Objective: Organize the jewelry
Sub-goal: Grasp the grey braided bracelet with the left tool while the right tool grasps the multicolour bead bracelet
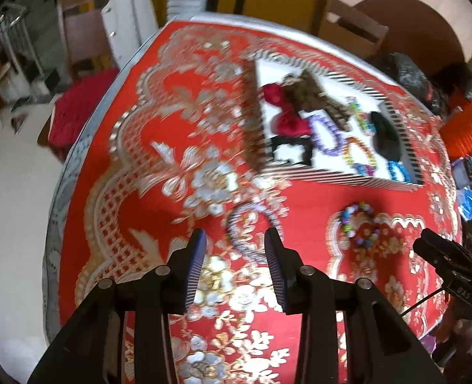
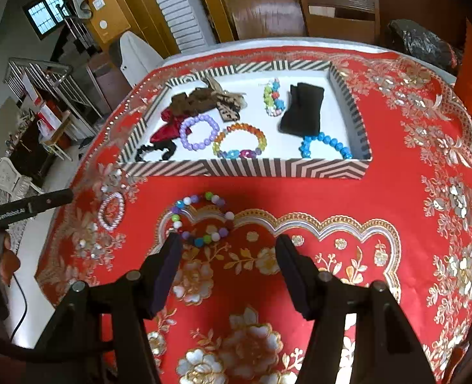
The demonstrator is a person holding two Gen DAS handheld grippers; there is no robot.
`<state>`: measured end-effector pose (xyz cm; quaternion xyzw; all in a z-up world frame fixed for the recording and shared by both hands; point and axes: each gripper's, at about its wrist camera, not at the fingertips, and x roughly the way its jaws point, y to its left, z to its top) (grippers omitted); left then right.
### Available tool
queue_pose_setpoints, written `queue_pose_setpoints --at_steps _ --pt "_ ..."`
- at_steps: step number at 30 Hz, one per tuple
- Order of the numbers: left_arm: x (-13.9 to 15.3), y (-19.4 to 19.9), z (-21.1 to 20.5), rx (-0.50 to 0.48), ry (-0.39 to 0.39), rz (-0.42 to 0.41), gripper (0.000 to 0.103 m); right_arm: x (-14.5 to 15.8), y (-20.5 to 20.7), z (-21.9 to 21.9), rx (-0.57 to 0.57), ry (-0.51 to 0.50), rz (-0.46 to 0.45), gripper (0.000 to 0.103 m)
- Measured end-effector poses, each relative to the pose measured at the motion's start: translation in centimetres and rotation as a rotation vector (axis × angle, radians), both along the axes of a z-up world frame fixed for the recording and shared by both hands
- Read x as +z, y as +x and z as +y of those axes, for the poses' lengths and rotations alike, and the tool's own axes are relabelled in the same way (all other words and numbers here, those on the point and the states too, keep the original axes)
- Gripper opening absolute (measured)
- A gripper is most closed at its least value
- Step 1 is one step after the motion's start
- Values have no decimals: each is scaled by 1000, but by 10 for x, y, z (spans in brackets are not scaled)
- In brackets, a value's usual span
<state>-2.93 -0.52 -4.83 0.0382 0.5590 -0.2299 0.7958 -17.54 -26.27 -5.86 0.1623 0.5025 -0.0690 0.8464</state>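
A striped box [image 2: 245, 168] [image 1: 332, 176] on the red patterned tablecloth holds several bead bracelets, scrunchies and a black pouch [image 2: 303, 110]. Two pieces lie loose in front of it: a pale lilac bracelet [image 1: 252, 233] [image 2: 111, 209] and a multicoloured bead bracelet [image 2: 204, 219] [image 1: 360, 224]. My left gripper [image 1: 236, 240] hovers open just above the lilac bracelet, with nothing between its fingers. My right gripper [image 2: 229, 246] stands open over the near edge of the multicoloured bracelet, its left fingertip [image 2: 172, 243] close to the beads. The left view is blurred.
The table's rounded edge [image 1: 56, 211] drops off at the left. A black plastic bag [image 2: 424, 44] and an orange object [image 1: 466, 128] sit at the far right. Wooden chairs [image 2: 338, 12] stand behind the table. A hand [image 2: 5, 259] holds the left gripper.
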Motion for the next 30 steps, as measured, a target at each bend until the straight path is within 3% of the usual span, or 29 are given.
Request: queue_pose_setpoints --at_steps 9,12,17,24,27,29,30 --pt "-29 11 -14 -26 48 39 23 -30 34 9 81 -25 43 62" --pt "-38 14 -21 -36 81 33 23 -37 42 12 109 -43 57 53" --pt "-51 16 -27 -55 101 53 23 -48 50 13 123 -64 85 47" --pt "-55 17 -36 -78 158 9 23 -54 59 13 128 -113 102 39" --pt "-56 15 -39 -75 168 -6 23 -54 60 17 126 -178 120 25" --pt "-56 14 -39 -70 163 -20 17 -54 59 18 130 -186 121 11" --pt "-56 13 -39 -71 169 -30 10 -54 59 19 132 -196 124 10"
